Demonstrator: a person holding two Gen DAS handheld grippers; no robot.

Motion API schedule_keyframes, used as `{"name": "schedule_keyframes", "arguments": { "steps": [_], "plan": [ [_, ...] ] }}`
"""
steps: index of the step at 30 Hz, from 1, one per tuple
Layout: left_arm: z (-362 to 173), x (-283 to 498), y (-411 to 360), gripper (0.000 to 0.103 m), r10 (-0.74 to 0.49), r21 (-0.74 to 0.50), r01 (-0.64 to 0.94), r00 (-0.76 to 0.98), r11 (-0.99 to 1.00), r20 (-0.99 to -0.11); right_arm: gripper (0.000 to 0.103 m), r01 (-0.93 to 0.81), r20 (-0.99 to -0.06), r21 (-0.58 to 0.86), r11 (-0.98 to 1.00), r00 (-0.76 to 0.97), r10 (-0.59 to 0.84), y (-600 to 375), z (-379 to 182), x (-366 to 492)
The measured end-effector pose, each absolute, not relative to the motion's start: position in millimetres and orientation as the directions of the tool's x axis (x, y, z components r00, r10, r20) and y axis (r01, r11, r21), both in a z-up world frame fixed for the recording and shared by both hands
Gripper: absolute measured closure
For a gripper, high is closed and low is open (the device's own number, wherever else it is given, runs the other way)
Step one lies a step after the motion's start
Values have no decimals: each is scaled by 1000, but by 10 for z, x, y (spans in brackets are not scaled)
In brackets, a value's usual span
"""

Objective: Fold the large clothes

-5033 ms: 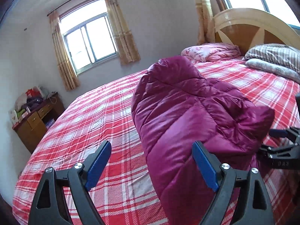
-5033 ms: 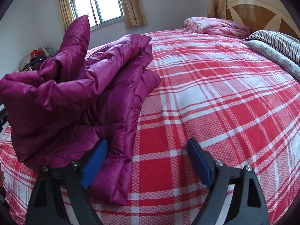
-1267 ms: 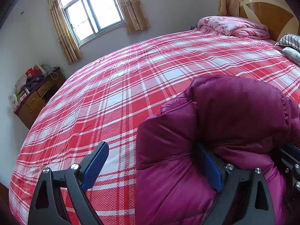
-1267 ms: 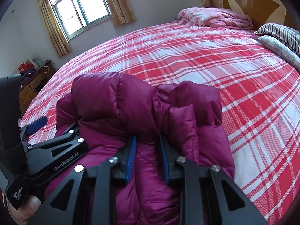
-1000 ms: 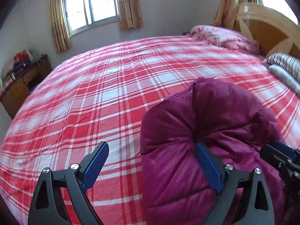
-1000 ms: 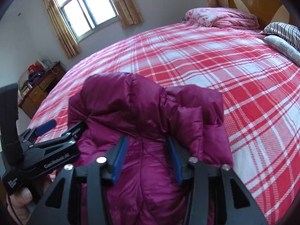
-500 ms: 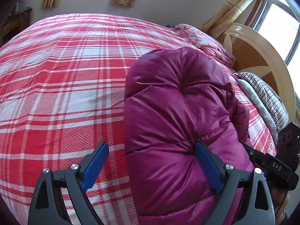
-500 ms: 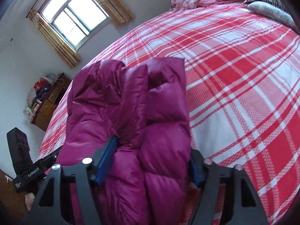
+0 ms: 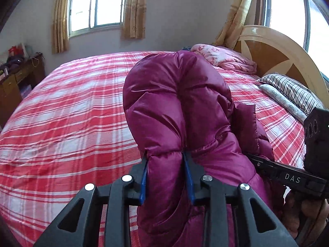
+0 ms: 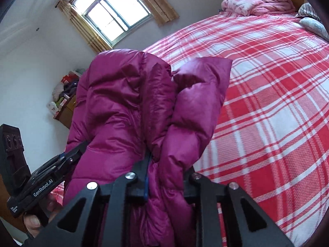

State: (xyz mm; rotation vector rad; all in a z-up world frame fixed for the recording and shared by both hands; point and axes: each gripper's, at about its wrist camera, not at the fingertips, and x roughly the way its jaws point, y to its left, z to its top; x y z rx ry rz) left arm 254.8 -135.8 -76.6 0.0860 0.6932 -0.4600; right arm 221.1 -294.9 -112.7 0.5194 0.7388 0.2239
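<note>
While both tongs, left tongs (image 9: 165, 175) and right tongs (image 10: 167, 177), are pinching the puffy jacket (image 9: 178, 107), you're handling soft, slippery bulk; grip quilted seams.

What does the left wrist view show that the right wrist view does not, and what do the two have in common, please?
Only the left wrist view shows the wooden headboard and a second window behind it. Only the right wrist view shows the jacket's upright flap. Both show the magenta puffer jacket, each gripper clamped on it, left gripper and right gripper, the plaid bedspread, pink blanket and dresser.
</note>
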Motion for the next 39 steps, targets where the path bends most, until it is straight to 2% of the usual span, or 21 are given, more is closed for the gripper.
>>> {"name": "schedule_keyframes", "arguments": {
  "steps": [8, 16, 30, 35, 37, 39],
  "plan": [
    [-641, 2378, -427, 72, -270, -46, 310, 733, 950, -624, 80, -174, -560, 537, 825, 658, 504, -2403, -918, 2234],
    [-756, 2212, 379, 72, -157, -26, 182, 761, 983, -630, 80, -280, -577, 536, 797, 568, 587, -2267, -1106, 2357],
    [-1144, 2184, 1009, 72, -94, -49, 83, 725, 995, -682, 80, -325, -644, 511, 796, 468, 605, -1732, -1460, 2699],
    [-1326, 2235, 1078, 64, -74, -50, 55, 710, 997, -700, 80, -307, -659, 504, 807, 468, 589, -1692, -1519, 2789],
    [-1372, 2234, 1095, 55, -58, -36, 46, 713, 998, -699, 78, -310, -665, 492, 814, 470, 581, -1650, -1497, 2756],
    [-1384, 2219, 1098, 52, -54, -31, 45, 717, 998, -695, 77, -311, -674, 477, 822, 471, 569, -1631, -1495, 2774]
  ]
}}
